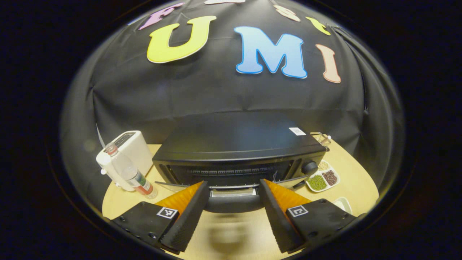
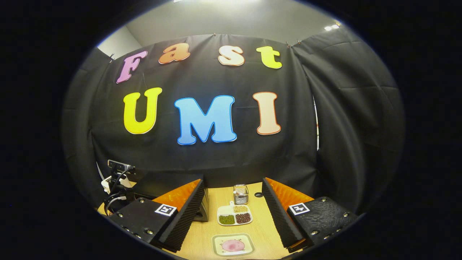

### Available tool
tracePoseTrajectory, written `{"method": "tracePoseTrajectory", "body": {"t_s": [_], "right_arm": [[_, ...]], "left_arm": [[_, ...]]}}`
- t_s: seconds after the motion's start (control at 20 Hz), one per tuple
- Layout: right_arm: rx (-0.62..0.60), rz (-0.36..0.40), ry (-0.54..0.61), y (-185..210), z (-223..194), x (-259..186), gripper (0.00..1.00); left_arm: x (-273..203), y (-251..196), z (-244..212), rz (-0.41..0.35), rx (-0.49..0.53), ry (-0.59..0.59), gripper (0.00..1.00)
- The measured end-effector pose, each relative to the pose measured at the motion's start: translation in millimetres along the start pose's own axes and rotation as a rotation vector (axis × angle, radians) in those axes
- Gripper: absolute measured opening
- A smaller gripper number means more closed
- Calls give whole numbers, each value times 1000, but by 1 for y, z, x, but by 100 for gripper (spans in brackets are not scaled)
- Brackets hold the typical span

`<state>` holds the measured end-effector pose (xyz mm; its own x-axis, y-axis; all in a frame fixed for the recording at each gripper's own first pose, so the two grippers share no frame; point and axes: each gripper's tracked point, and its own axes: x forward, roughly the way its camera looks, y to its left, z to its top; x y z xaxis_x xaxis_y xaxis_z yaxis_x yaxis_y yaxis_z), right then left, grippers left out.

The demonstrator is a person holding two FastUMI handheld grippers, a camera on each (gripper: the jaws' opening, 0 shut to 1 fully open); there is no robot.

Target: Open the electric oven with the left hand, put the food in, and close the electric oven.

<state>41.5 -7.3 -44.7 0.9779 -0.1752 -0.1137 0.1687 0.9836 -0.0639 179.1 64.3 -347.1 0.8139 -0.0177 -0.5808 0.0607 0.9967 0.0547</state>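
- Left gripper (image 1: 234, 193): fingers spread wide, holding nothing. They straddle the silver bar handle (image 1: 233, 192) on the black electric oven's door (image 1: 231, 202); no contact that we can confirm.
- Door looks cracked open, top edge tipped out from the black electric oven (image 1: 240, 144). We judge the opening step is mid-way.
- To do it well: we close squarely on the bar's middle, then follow the hinge arc down and out. No straight pull, or the oven slides on the pale wooden table (image 1: 231, 234).
- Right gripper (image 2: 232, 213): fingers apart, empty, hovering right of the oven.
- Food: white square plate with a pink slice (image 2: 233, 245), on the table right of the oven, just below the right gripper.
- Beyond it, a white three-part dish of beans (image 2: 234, 215).
- Left of the oven: clear plastic bottle (image 1: 131, 175), then white toaster (image 1: 131, 150).
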Motion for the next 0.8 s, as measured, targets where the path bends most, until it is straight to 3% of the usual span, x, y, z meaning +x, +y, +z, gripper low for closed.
{"method": "tracePoseTrajectory", "body": {"t_s": [0.25,0.4,0.45,0.5,0.55,0.6,0.65,0.8], "right_arm": [[-5,12,-8,3,2,-8,97],[-7,11,-6,3,1,-14,97],[-8,9,-6,2,1,-15,97],[-9,9,-6,2,1,-17,97],[-10,8,-6,1,2,-19,97],[-11,8,-6,1,1,-20,97],[-12,8,-7,0,1,-22,97],[-18,7,0,-1,-1,-26,97]], "left_arm": [[-14,-4,-30,-8,8,38,98],[-20,-5,-46,-15,-4,60,94],[-21,-5,-51,-16,-4,69,98],[-22,-6,-58,-15,-2,77,92],[-23,-6,-62,-16,1,84,98],[-24,-6,-69,-17,3,93,92],[-25,-6,-73,-19,3,98,97],[-28,-8,-87,-25,-1,122,97]]}}
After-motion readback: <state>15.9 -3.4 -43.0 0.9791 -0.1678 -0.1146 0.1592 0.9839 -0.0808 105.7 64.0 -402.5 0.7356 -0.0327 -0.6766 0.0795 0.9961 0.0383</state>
